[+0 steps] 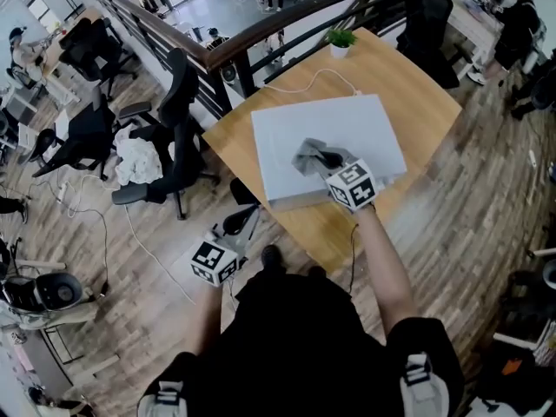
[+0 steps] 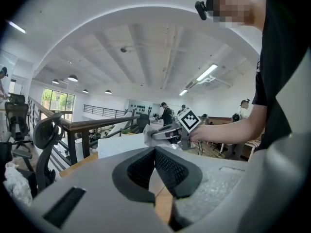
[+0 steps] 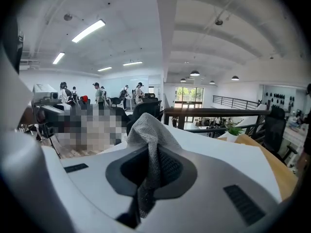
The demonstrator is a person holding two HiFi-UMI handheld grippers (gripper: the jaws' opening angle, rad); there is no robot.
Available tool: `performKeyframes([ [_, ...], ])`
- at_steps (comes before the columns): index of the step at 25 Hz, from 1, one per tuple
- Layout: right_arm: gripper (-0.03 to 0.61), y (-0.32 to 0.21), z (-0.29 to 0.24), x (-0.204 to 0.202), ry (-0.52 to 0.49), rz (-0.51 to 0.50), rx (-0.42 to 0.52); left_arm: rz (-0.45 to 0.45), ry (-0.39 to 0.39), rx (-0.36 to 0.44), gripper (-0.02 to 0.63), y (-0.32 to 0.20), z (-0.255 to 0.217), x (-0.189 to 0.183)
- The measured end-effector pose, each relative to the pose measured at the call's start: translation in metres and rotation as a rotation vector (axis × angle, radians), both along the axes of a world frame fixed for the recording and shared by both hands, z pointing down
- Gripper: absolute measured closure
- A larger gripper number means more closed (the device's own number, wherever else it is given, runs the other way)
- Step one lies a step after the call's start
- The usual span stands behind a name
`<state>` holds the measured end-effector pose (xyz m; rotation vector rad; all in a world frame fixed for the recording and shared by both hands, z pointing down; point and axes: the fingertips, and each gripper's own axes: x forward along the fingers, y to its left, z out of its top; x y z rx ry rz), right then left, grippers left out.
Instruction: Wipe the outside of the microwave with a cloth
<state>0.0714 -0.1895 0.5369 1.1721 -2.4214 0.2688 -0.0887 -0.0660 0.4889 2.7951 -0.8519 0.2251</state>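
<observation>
Right tool [image 1: 325, 158] clamps cloth [image 1: 304, 158] on microwave [image 1: 287, 129] top (near front edge).

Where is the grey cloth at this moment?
In the head view the cloth rests on top of the white microwave, towards its front edge, pinched in the jaws of the right gripper.

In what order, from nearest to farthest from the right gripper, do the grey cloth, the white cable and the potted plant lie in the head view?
1. Grey cloth: held in the right gripper, on top of the microwave.
2. White cable: on the table, beyond the microwave.
3. Potted plant: at the table's far edge.
</observation>
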Motion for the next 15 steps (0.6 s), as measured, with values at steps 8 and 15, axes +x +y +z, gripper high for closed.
performKeyframes([
  [8, 0.564, 0.061, -0.004, 0.052, -0.047, 0.043, 0.051, -0.031, -0.015, 0.008, 0.612, 0.029, 0.001, 0.009],
  [15, 0.563, 0.11, -0.005, 0.073, -0.11, 0.027, 0.102, -0.039, -0.014, 0.017, 0.612, 0.056, 0.005, 0.025],
])
